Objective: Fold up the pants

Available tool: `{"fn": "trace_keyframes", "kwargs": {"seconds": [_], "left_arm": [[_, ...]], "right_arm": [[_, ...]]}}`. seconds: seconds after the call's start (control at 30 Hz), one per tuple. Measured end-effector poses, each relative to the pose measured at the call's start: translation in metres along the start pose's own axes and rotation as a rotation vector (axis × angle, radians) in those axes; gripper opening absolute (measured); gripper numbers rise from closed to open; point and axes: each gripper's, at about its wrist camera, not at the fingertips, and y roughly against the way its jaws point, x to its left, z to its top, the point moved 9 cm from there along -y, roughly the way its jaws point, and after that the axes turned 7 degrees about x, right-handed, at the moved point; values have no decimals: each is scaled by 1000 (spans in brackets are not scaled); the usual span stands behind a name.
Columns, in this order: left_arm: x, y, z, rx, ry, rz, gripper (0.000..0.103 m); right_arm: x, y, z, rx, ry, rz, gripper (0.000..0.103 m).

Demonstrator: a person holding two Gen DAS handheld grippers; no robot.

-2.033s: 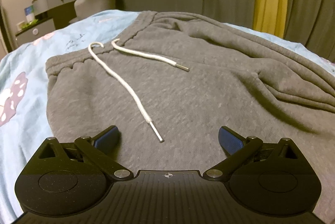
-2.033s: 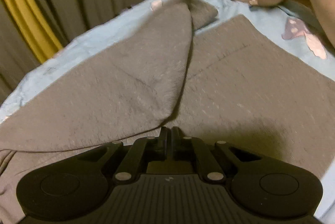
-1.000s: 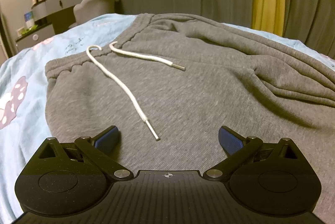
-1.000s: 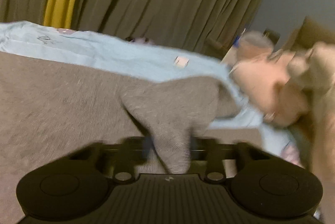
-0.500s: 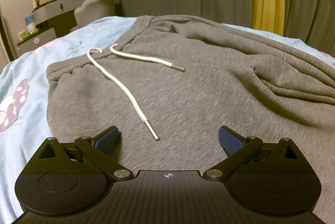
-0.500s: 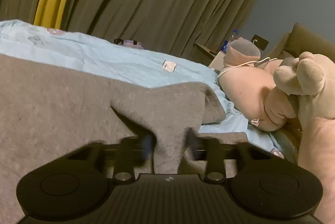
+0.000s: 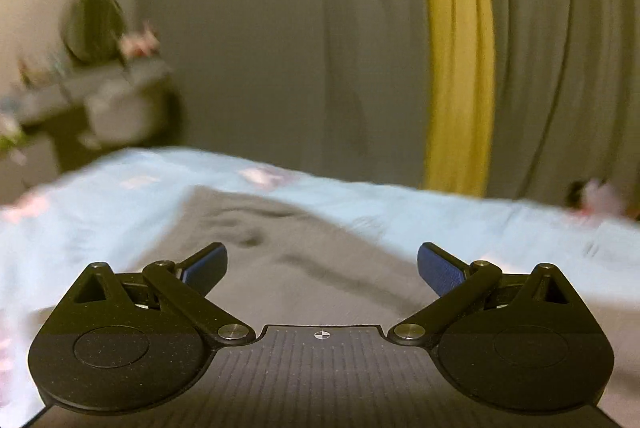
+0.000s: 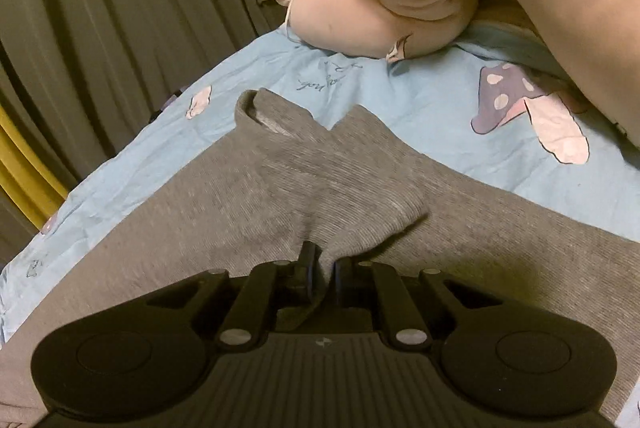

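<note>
The left wrist view is smeared by motion blur; the dresser (image 7: 96,108) at 9 o'clock can barely be made out. The left gripper (image 7: 322,268) is seen with its blue pads spread wide apart above the grey pants (image 7: 304,260), nothing held. In the right wrist view, a fold of the pants (image 8: 320,196) is pinched between the closed fingers of the right gripper (image 8: 322,274). The legs are spread on the blue sheet (image 8: 420,100), running toward 11 o'clock, hems farthest away. The plush toy (image 8: 380,4) is cut off at 12 o'clock.
</note>
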Motion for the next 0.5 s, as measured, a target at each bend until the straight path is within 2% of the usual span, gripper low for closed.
{"fn": "trace_keyframes", "kwargs": {"seconds": [0.07, 0.17, 0.23, 0.33, 0.37, 0.4, 0.43, 0.5], "left_arm": [[-4, -34, 24, 80, 62, -69, 103], [-7, -91, 44, 203, 115, -103, 103], [-4, -124, 42, 271, 146, -80, 100], [1, -168, 30, 401, 164, -41, 78], [3, -179, 26, 438, 162, -27, 78], [6, -187, 22, 458, 165, -5, 76], [9, -191, 21, 456, 164, 11, 72], [14, -194, 20, 445, 171, 21, 71]], "right_arm": [[-1, -1, 0, -4, -1, 2, 8], [0, -2, 3, -17, 11, -4, 8], [-1, -2, 4, -25, -14, 7, 8], [-2, -5, 8, -54, -12, 2, 9], [-1, -6, 9, -67, -8, -4, 9], [0, -6, 9, -78, -4, -8, 9], [1, -7, 9, -88, -3, -11, 9], [2, -9, 10, -100, -9, -15, 10]]}}
